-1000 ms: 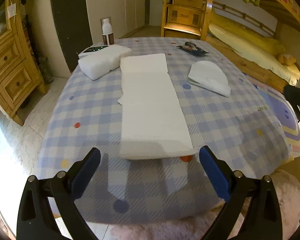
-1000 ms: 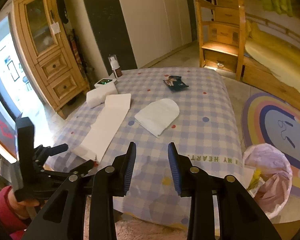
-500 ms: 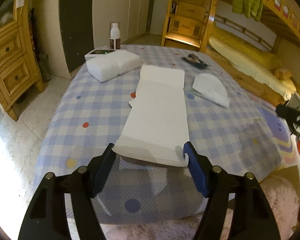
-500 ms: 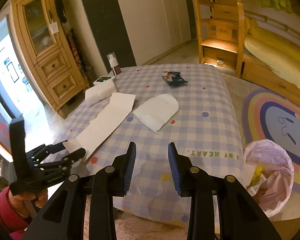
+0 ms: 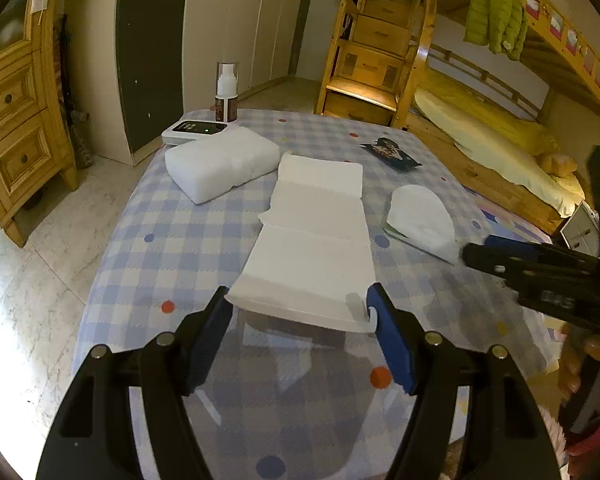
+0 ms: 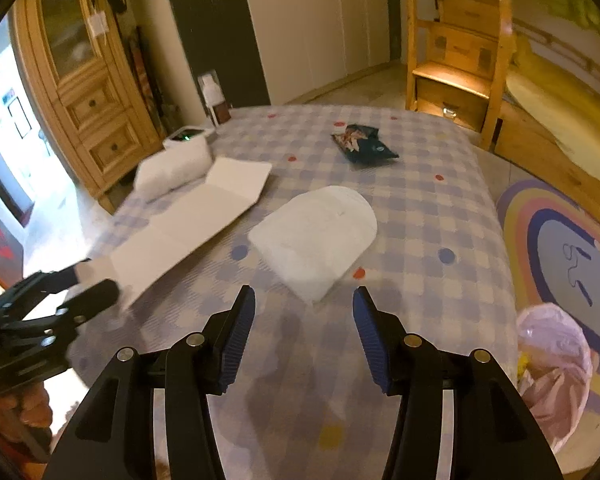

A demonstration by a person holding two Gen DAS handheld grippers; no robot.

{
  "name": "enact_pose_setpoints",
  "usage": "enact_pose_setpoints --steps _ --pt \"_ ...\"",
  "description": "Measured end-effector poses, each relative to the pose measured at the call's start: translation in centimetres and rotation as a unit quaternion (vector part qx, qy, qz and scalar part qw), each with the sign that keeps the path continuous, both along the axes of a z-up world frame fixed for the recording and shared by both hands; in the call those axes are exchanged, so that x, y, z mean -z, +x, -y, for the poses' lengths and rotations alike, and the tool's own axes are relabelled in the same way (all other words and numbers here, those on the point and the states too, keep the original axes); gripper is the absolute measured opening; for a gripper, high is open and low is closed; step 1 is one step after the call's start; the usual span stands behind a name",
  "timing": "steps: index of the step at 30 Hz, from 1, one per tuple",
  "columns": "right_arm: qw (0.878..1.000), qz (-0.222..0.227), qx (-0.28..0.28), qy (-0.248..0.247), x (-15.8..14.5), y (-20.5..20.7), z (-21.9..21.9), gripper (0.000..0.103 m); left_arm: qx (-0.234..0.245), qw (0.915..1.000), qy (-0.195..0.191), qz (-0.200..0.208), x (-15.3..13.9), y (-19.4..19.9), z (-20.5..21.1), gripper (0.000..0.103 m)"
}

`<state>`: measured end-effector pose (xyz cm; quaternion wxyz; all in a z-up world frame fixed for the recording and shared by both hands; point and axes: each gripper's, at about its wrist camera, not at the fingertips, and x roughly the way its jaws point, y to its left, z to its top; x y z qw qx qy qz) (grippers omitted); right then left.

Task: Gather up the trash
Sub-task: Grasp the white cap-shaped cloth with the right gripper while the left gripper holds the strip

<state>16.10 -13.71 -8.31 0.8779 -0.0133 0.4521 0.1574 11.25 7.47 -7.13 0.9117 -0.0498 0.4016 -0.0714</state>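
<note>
A long white folded paper strip (image 5: 312, 240) lies along the checked tablecloth (image 5: 180, 240). My left gripper (image 5: 300, 304) has closed its blue pads on both side edges of the strip's near end; it also shows in the right wrist view (image 6: 84, 292). My right gripper (image 6: 304, 312) is open and empty, just short of a white rounded wad of paper (image 6: 316, 236), also seen in the left wrist view (image 5: 420, 216). A dark snack wrapper (image 6: 364, 146) lies farther back.
A white foam block (image 5: 220, 164), a white device with a green light (image 5: 194, 130) and a spray bottle (image 5: 226, 92) stand at the table's far left. A bin with a pink bag (image 6: 556, 372) stands on the floor at the right. Wooden cabinet (image 6: 88, 92) left, bunk bed right.
My left gripper has narrowed from wide open onto the near end of the paper strip. My right gripper has moved forward toward the white wad and opened wider.
</note>
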Motion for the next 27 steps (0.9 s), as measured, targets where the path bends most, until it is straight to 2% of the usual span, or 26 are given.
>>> enact_pose_setpoints --steps 4,6,8,9,10,14,18,27 --pt "1.000 -0.011 0.000 -0.016 1.3 1.6 -0.8 0.051 0.004 0.9999 0.002 -0.013 0.6 0.6 -0.2 0.068" --pt "0.999 -0.005 -0.002 -0.036 1.8 1.8 -1.2 0.046 0.004 0.9998 0.001 -0.019 1.0 0.7 -0.3 0.068" --pt "0.998 0.001 -0.010 -0.055 1.8 1.5 -1.6 0.027 0.004 0.9998 0.001 -0.021 1.1 0.7 -0.4 0.068" --pt "0.999 0.000 -0.013 -0.043 1.8 1.4 -1.5 0.021 0.006 0.9998 0.003 -0.020 1.1 0.7 -0.3 0.067" --pt "0.999 -0.001 -0.014 -0.035 1.7 1.3 -1.4 0.004 0.007 0.9998 0.004 -0.018 1.0 0.7 -0.2 0.067" --pt "1.000 0.026 -0.003 -0.010 0.0 -0.3 0.0 0.001 0.018 0.9998 0.009 0.002 -0.4 0.1 0.4 0.067" --pt "0.998 0.057 0.013 0.014 -2.9 -2.7 2.2 0.001 0.039 0.9988 0.007 0.029 -2.5 -0.8 1.5 0.067" --pt "0.991 0.113 0.057 0.041 -8.1 -7.5 7.2 0.001 0.095 0.9921 -0.007 0.082 -7.4 -3.0 5.7 0.067"
